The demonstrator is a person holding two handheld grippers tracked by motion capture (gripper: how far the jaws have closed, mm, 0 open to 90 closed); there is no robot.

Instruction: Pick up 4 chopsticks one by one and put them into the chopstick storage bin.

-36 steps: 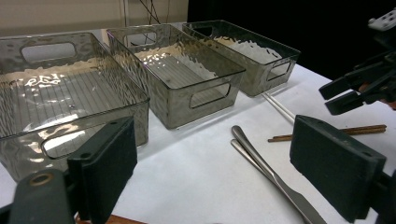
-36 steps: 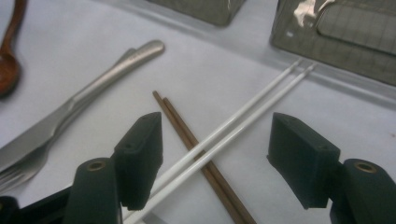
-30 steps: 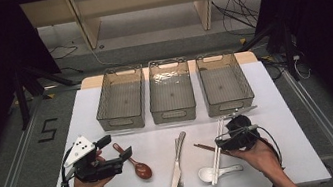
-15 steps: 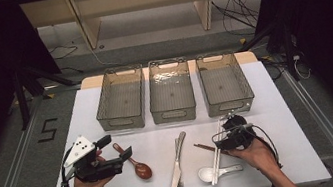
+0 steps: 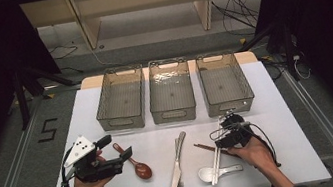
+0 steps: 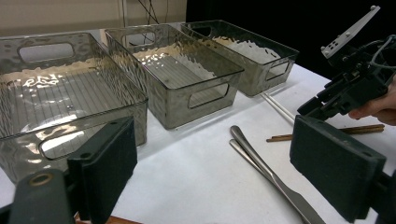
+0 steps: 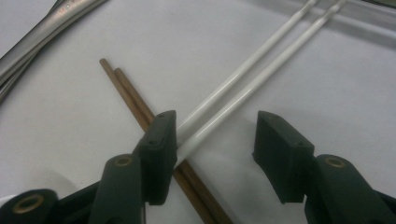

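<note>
Because the white-covered rectangular table [image 5: 285, 120] is laid out for sorting, we find three clear ribbed plastic bins [image 5: 171, 96] lined up side by side along its far half, all empty, with the cutlery spread loose on the near half where our hands can reach it. Around the table the room is dark, with a grey floor, cables and a pale shelf frame behind.

Our left gripper [image 5: 107, 166] hangs idle above the near left corner, its jaws spread wide on nothing, just beside the brown wooden spoon [image 5: 135, 163]. In the middle lie a steel knife and fork [image 5: 177, 165], touching.

Our right gripper [image 7: 215, 135] is low over the pair of slim white chopsticks [image 7: 252, 79], which cross over the pair of thin brown wooden chopsticks [image 7: 128, 95] on the cloth. Its jaws are parted with the white pair between them, close against one pad, nothing pinched yet. We judge a grasp is being lined up. A white ceramic soup spoon [image 5: 215, 172] rests just beside.
</note>
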